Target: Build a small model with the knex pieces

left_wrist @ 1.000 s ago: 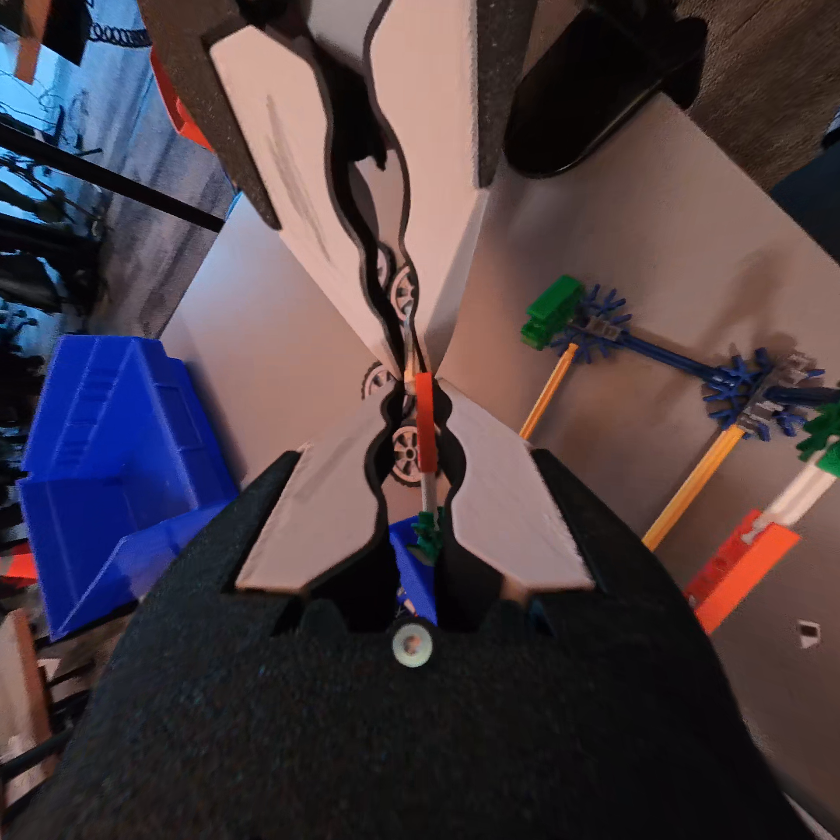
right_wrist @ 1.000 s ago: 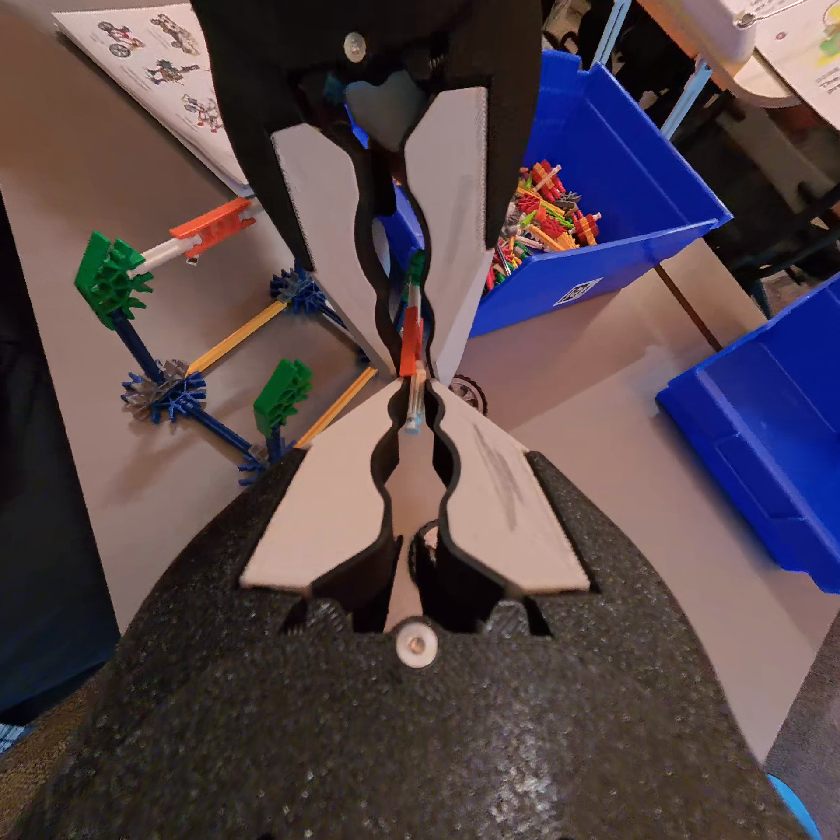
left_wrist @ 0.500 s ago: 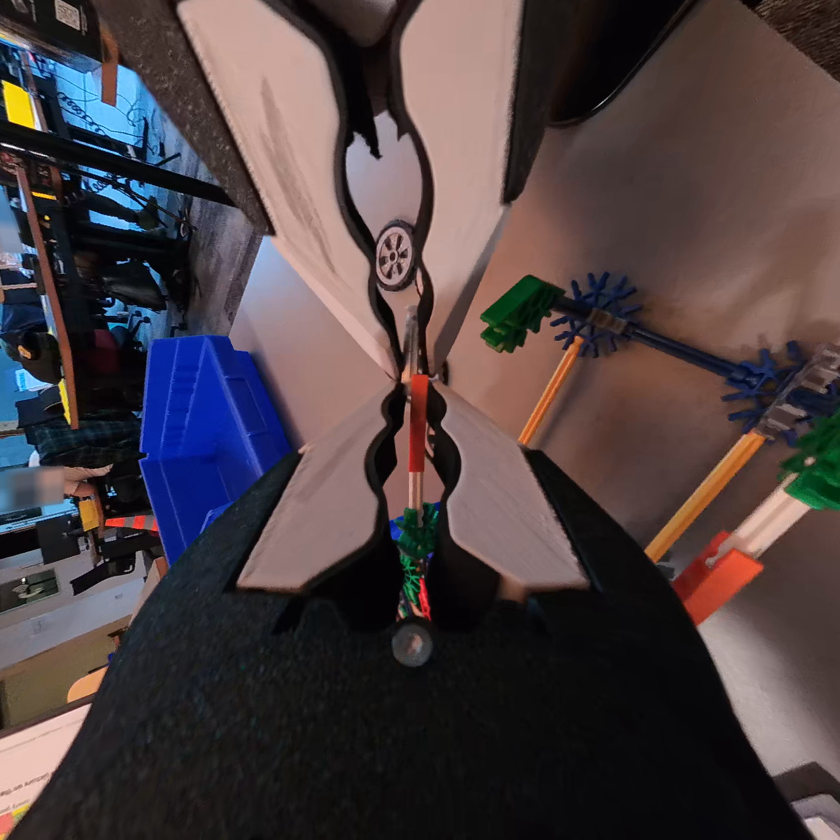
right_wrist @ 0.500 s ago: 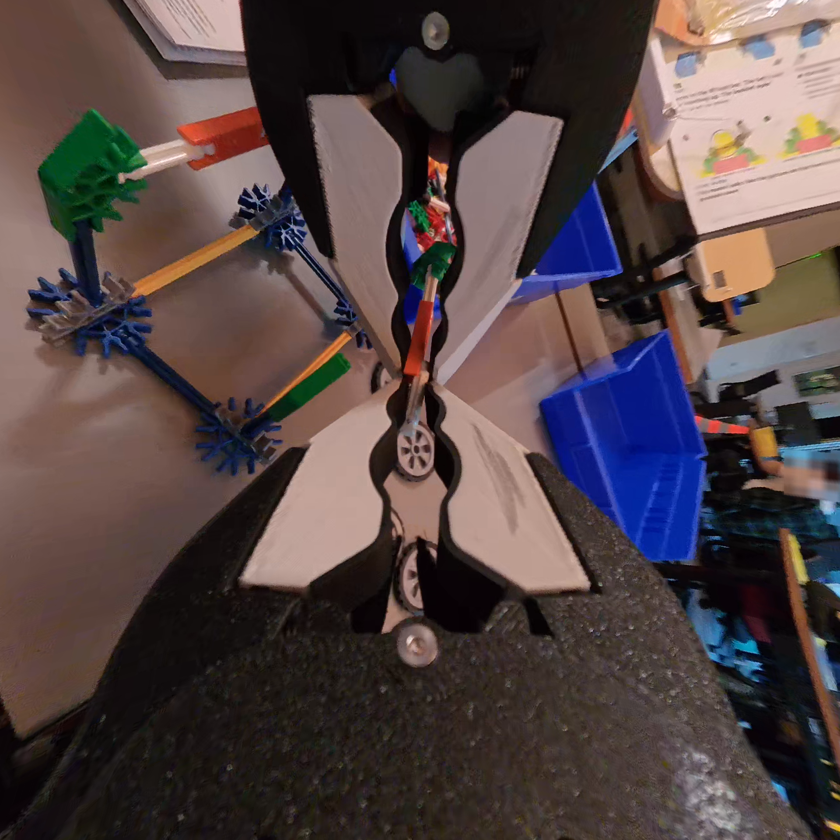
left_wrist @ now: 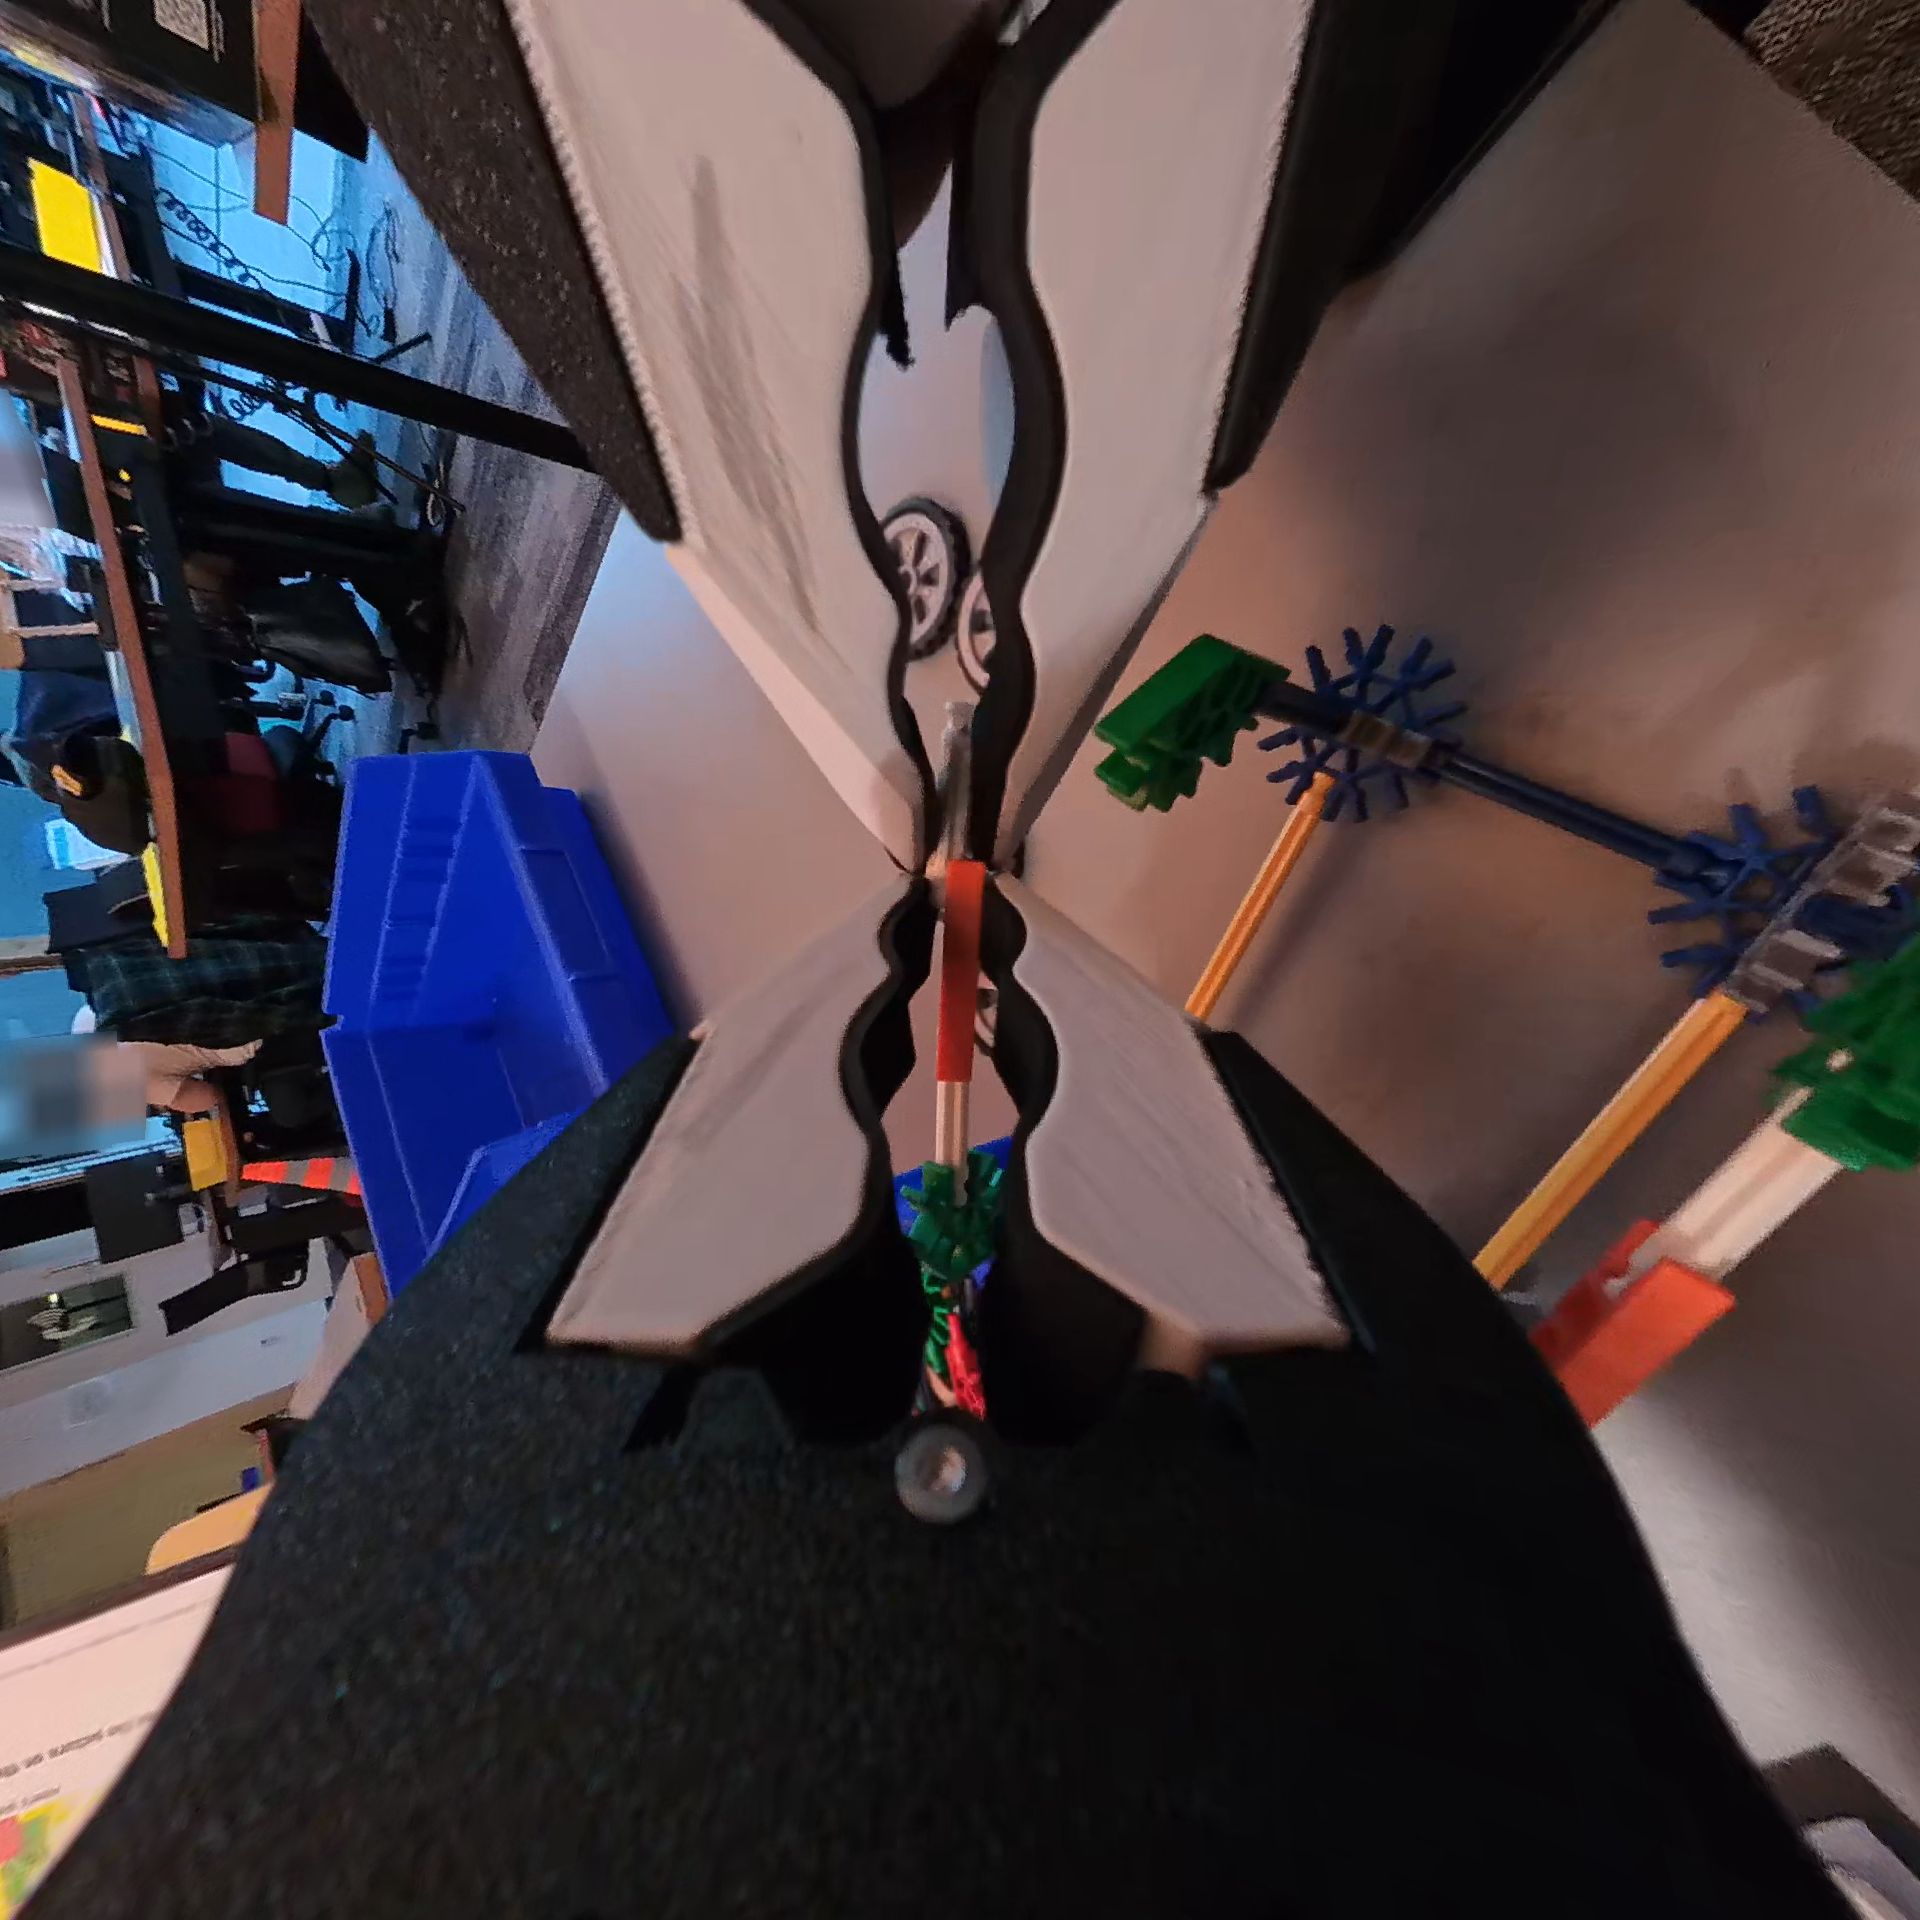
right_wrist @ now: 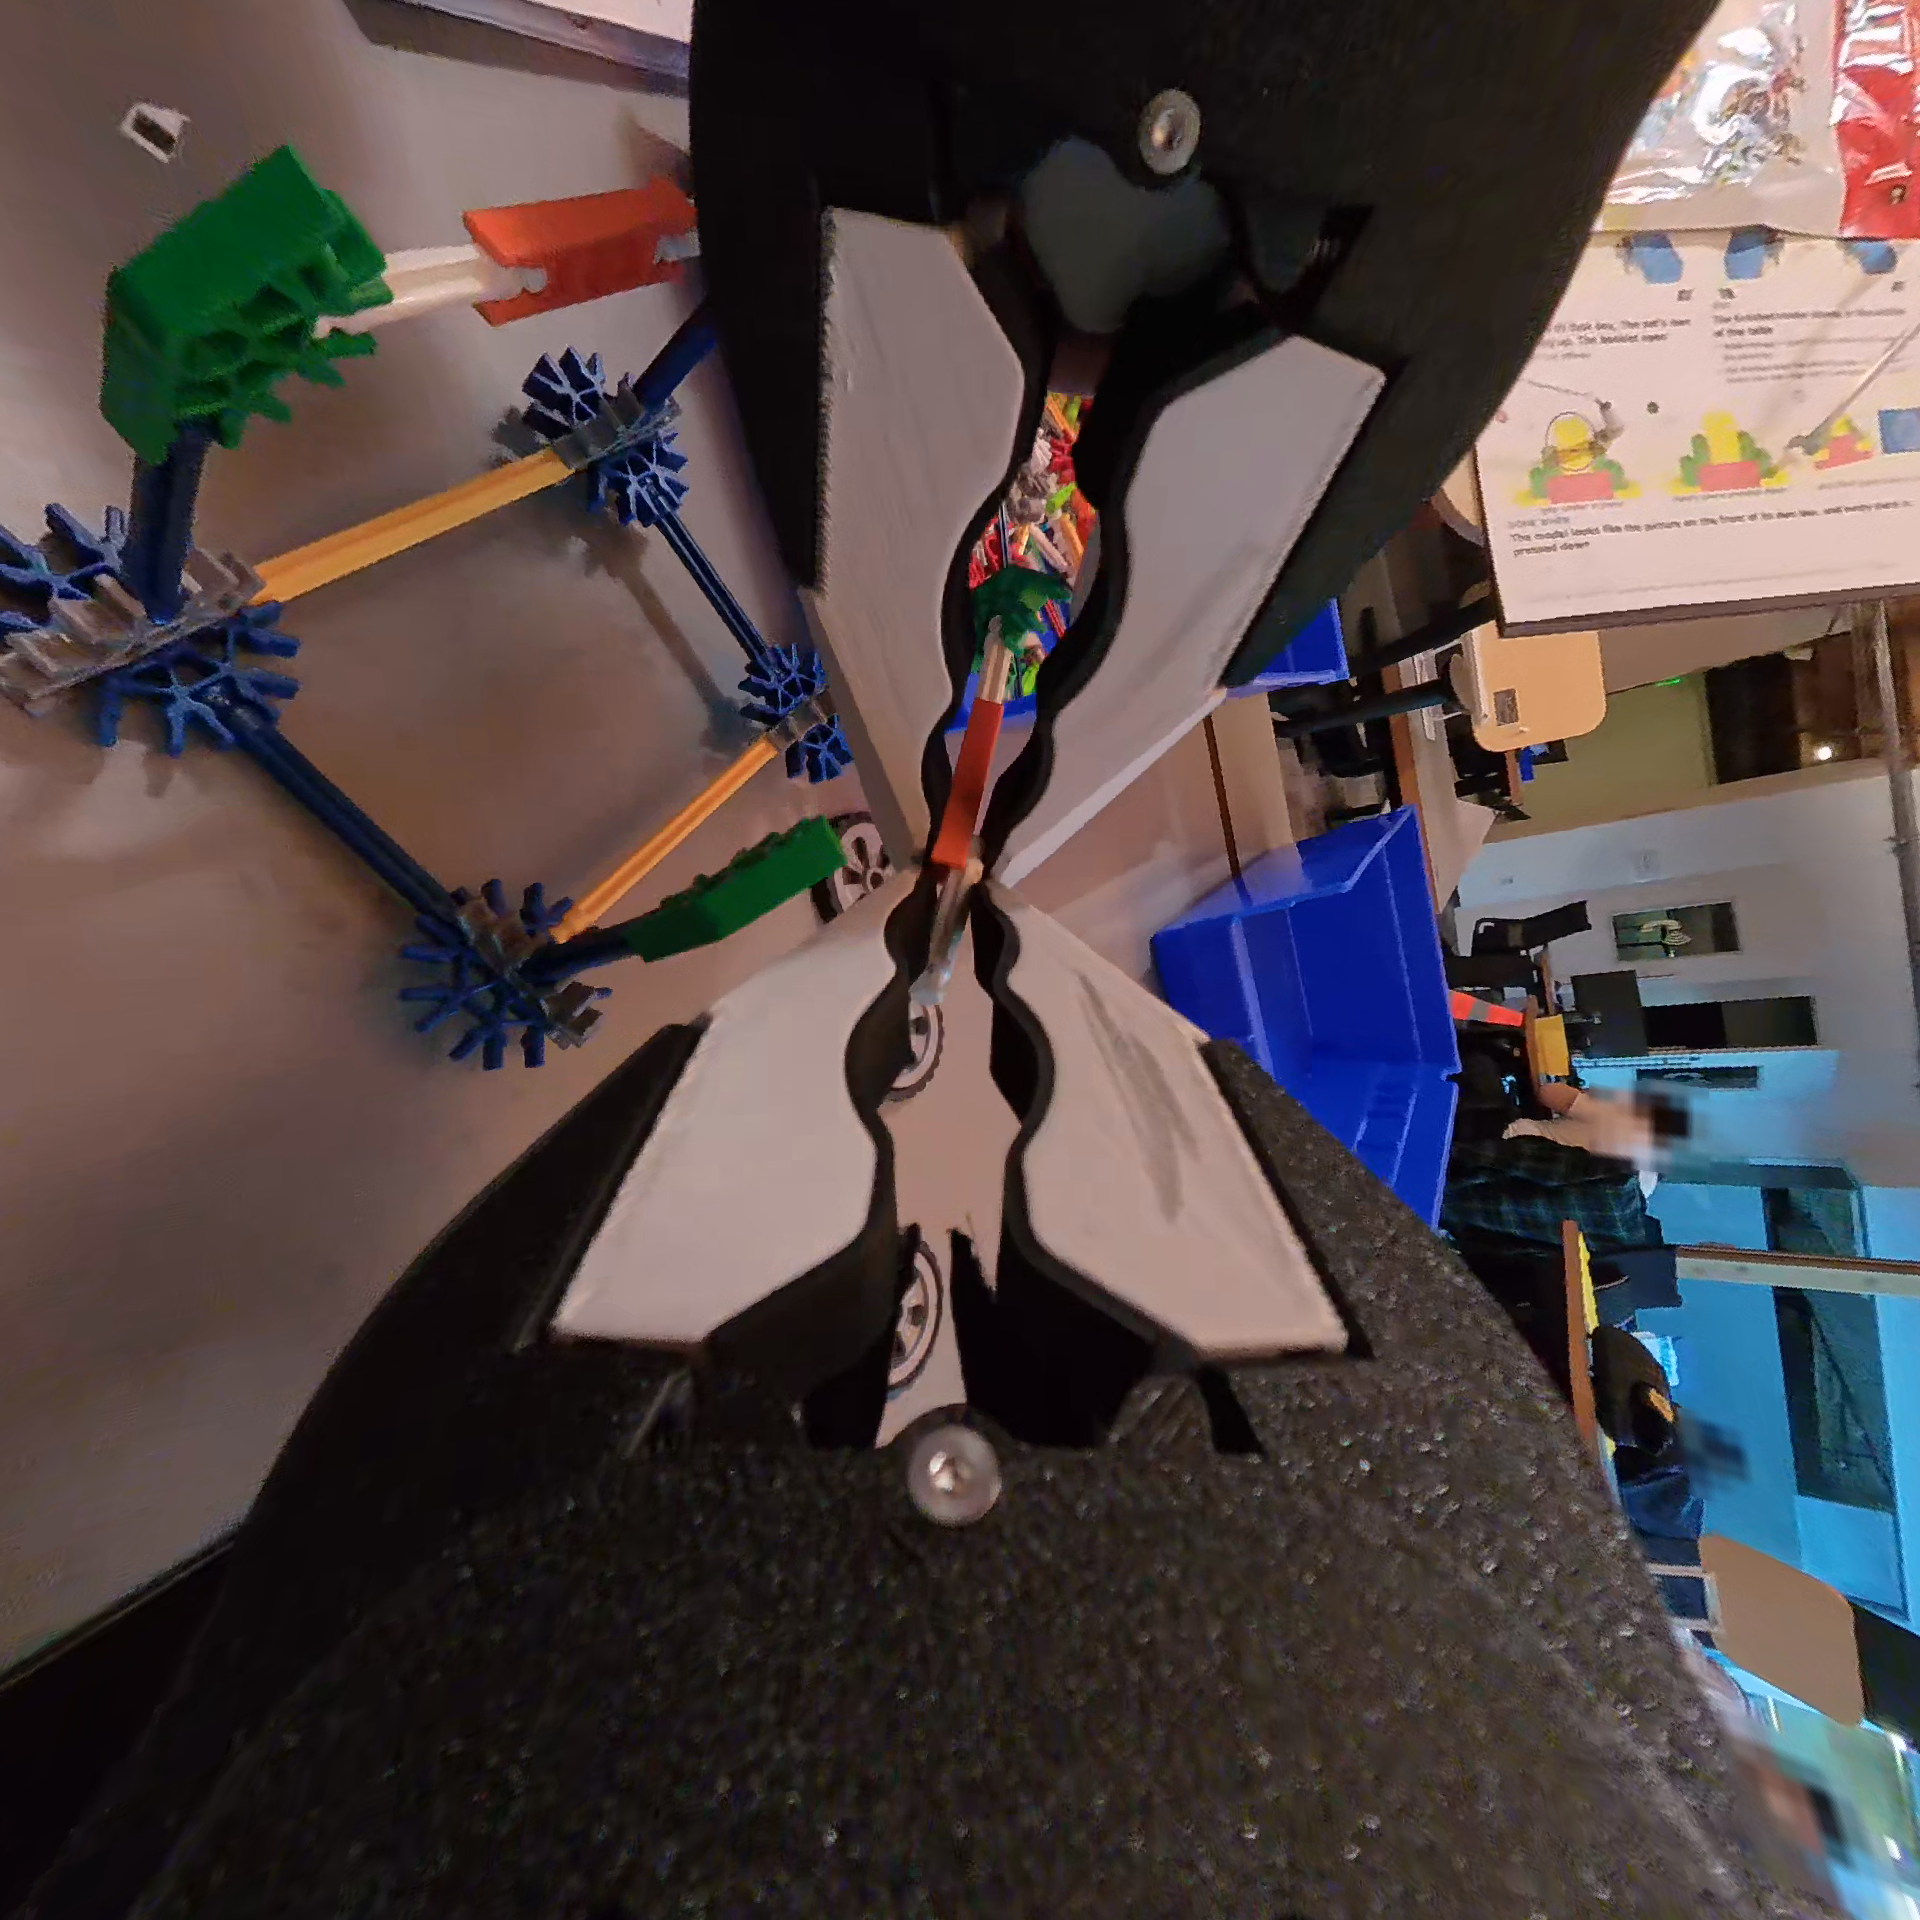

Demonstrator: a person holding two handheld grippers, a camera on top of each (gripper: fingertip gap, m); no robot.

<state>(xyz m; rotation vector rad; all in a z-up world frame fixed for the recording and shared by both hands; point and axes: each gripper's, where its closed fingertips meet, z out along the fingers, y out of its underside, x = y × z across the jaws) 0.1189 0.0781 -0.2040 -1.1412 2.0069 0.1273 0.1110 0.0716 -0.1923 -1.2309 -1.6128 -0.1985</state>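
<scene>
Grippers are meeting tip to tip above the rod frame [right_wrist: 436, 665], left gripper [left_wrist: 956, 894] clamping the orange connector [left_wrist: 961, 971], right gripper [right_wrist: 951, 899] clamping the grey rod [right_wrist: 945, 940], joint seating indeterminate.

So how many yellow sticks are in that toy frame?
2. One yellow stick spans the frame's upper side; the other lies lower, beside the long green piece. The left claw may hide more.
</scene>
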